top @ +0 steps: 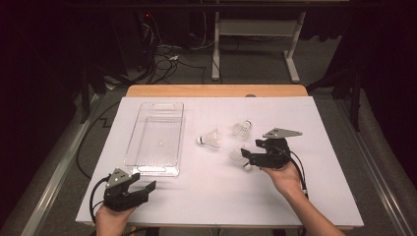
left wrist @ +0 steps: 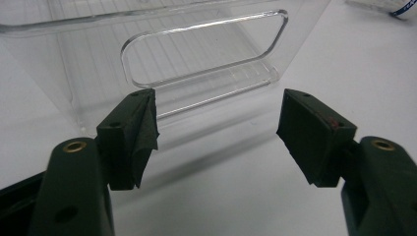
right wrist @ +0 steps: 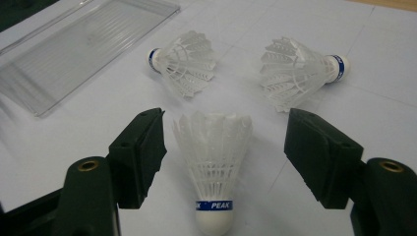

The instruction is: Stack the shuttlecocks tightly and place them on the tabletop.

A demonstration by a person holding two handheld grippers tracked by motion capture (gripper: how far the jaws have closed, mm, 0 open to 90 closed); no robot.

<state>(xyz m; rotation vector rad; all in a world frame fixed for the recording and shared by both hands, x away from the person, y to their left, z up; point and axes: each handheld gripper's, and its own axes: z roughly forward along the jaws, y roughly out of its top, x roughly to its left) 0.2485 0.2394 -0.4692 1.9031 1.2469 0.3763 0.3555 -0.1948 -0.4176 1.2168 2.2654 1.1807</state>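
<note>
A white table [top: 295, 196] fills the centre of the high view, and on it, left of centre, lies my clear plastic bin [top: 156, 138], its handled end wall rising across the top of the left gripper view. My left gripper [top: 147, 187] sits at the lower left of the high view just short of that bin, jaws wide apart on nothing. My right gripper [top: 244, 155], right of centre, has its jaws spread either side of the nearest shuttlecock [right wrist: 213, 162], cork toward me, pads not touching it. Two more shuttlecocks lie beyond on their sides: one [right wrist: 183, 61] at upper centre, another [right wrist: 295, 73] at upper right.
</note>
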